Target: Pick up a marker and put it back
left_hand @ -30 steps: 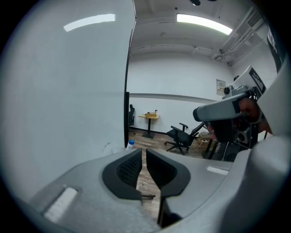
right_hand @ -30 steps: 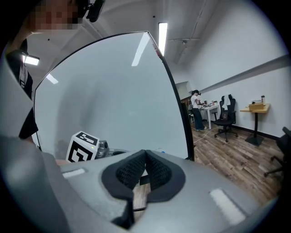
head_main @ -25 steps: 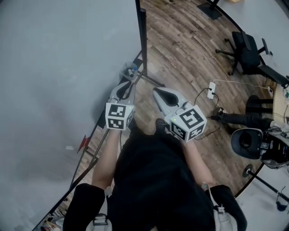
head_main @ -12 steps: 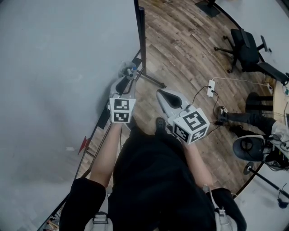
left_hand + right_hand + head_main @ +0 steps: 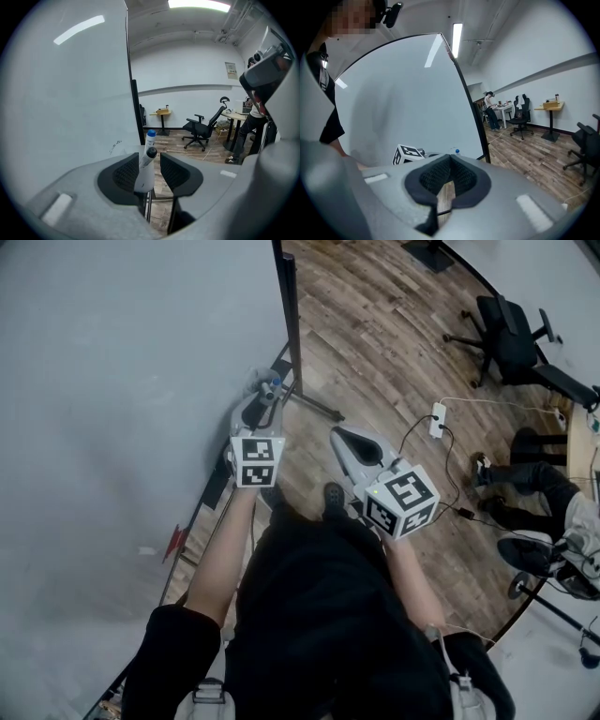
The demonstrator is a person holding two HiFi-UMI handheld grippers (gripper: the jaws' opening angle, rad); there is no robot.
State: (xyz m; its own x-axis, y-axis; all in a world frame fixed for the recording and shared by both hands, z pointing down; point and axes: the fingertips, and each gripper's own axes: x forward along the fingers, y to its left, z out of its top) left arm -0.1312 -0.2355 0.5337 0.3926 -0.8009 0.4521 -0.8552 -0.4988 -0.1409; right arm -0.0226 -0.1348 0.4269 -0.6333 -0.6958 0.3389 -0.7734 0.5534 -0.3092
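Note:
A white marker with a black cap stands tilted between the pads of my left gripper. The jaws are opening; the marker leans near the left pad, with a gap to the right pad. A second marker with a blue cap stands just behind it. In the head view the left gripper points at the markers by the whiteboard's lower corner. My right gripper hovers over the floor, shut with nothing in it; its pads meet at the tips.
The whiteboard fills the left, with its black frame post and a tray rail holding a small red item. An office chair, a power strip with cables, and another person's legs are on the wood floor at right.
My left gripper has edged slightly toward the markers at the board's corner. The right gripper drifted a little right. The other person's legs at the right have shifted.

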